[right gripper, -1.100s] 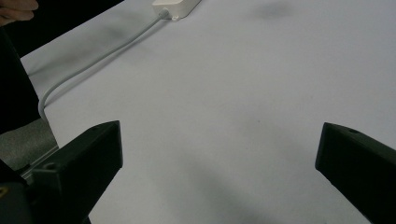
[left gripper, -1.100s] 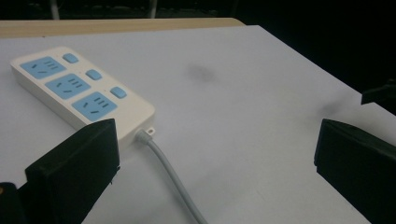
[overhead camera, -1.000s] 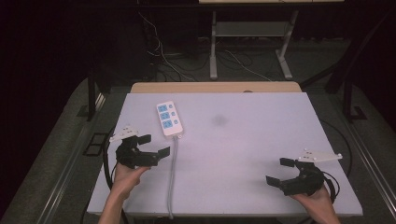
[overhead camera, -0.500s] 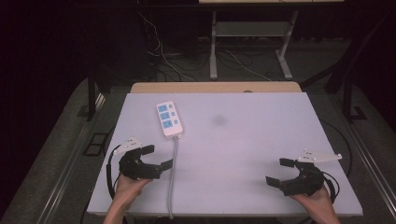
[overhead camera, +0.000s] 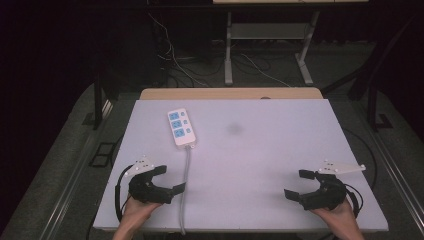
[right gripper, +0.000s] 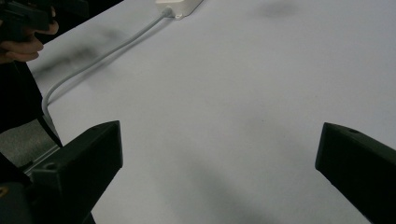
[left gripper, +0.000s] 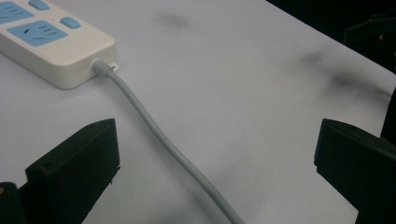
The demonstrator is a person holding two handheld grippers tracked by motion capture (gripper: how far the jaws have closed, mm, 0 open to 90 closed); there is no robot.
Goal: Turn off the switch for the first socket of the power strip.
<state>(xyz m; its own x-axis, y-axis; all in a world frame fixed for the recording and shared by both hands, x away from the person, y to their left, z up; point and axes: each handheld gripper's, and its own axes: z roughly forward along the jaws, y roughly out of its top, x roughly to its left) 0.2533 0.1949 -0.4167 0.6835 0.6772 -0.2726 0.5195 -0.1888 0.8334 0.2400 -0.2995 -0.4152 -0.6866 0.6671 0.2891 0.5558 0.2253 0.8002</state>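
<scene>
Reaching toward: the left gripper [overhead camera: 162, 181] sits near the tabletop's front left corner with its jaws spread wide and nothing between them; in the left gripper view the grey cord [left gripper: 163, 142] runs up between the two jaws, apart from both.
Idle tool: the right gripper [overhead camera: 306, 185] rests near the front right corner, jaws likewise released and bare, well apart from the cord.
Thing in hand: a white power strip [overhead camera: 180, 128] with blue sockets lies flat on the left half of the tabletop [overhead camera: 260, 165], toward the back edge, long side running front to back.
Cord path: it leaves the strip's near end through a ribbed collar, runs straight toward the front edge, passes just beside the left gripper and drops over that edge.
Strip handling: likely light, a rigid plastic shell, smooth and a little slippery on its rounded sides; not fragile.
Cord handling: soft, round and springy; it would probably roll or slip in a loose pinch, and pulling it would drag the strip along.
Where to hold: across the strip's narrow width near the cord end for moving it; for the cord alone, a firm pinch just below the collar seems best.
Risk: a jaw pressed on top could trip a socket switch.
</scene>
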